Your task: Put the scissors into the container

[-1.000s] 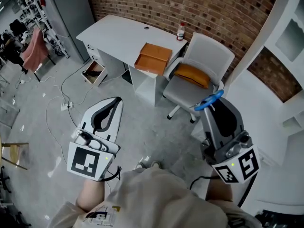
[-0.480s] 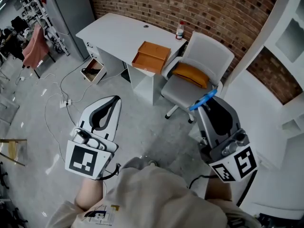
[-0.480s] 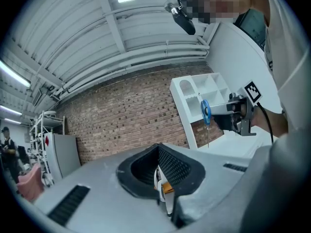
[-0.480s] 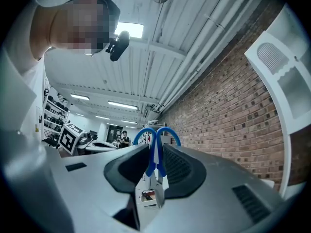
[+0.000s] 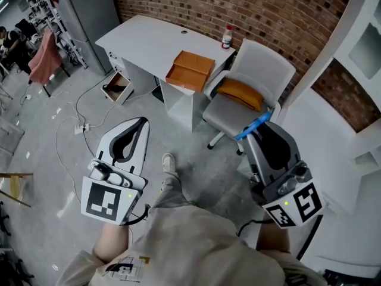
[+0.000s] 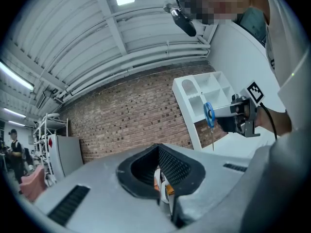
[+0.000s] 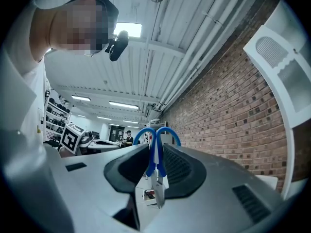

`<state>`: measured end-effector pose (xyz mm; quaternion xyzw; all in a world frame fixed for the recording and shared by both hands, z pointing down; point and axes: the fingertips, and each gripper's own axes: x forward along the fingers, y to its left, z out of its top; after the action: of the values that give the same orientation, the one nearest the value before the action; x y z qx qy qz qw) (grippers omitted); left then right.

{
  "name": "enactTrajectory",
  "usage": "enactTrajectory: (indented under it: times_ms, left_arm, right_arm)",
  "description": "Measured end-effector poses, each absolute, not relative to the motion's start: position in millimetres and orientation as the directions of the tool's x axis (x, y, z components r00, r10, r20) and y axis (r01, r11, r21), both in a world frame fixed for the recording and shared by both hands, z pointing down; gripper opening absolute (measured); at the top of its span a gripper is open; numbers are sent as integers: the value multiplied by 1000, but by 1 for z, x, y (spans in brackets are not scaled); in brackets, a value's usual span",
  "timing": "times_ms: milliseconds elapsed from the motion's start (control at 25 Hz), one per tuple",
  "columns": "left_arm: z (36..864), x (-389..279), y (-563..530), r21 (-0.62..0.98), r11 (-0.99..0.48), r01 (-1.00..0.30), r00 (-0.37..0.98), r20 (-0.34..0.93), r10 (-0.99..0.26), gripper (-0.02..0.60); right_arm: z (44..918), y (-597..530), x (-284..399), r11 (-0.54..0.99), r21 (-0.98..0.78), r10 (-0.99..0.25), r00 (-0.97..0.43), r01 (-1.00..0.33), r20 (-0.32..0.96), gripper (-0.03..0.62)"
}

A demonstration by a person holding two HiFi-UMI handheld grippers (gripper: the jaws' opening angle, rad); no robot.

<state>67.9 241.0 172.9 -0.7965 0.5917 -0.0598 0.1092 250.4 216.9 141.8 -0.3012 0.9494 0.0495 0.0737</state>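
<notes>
We hold the scissors (image 5: pixel 257 126), blue-handled with thin steel blades, clamped in our right gripper (image 5: pixel 265 137) just right of the grey chair (image 5: pixel 262 64), handles poking past the jaw tips. Our left gripper (image 5: pixel 141 125), jaws pressed together on nothing, hangs left of the chair. Behind the chair stands a white desk (image 5: pixel 143 40) bearing an orange box (image 5: pixel 191 71). Open floor (image 5: pixel 202 148) lies before the chair.
</notes>
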Motion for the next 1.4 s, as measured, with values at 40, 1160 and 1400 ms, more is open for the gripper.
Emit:
enactTrajectory:
  times_ms: [40, 1160, 1400]
  left_arm:
    - [175, 67, 238, -247, -277, -929, 294, -35, -955, 8]
    - [225, -48, 44, -186, -335, -924, 332, 47, -942, 8]
    - [233, -74, -16, -164, -381, -910, 374, 76, -924, 8]
  right_arm:
    - [144, 215, 249, 815, 51, -563, -809, -577, -167, 89]
    - [184, 14, 125, 788, 27, -613, -787, -616, -66, 89]
    - [188, -39, 95, 775, 21, -631, -776, -631, -30, 89]
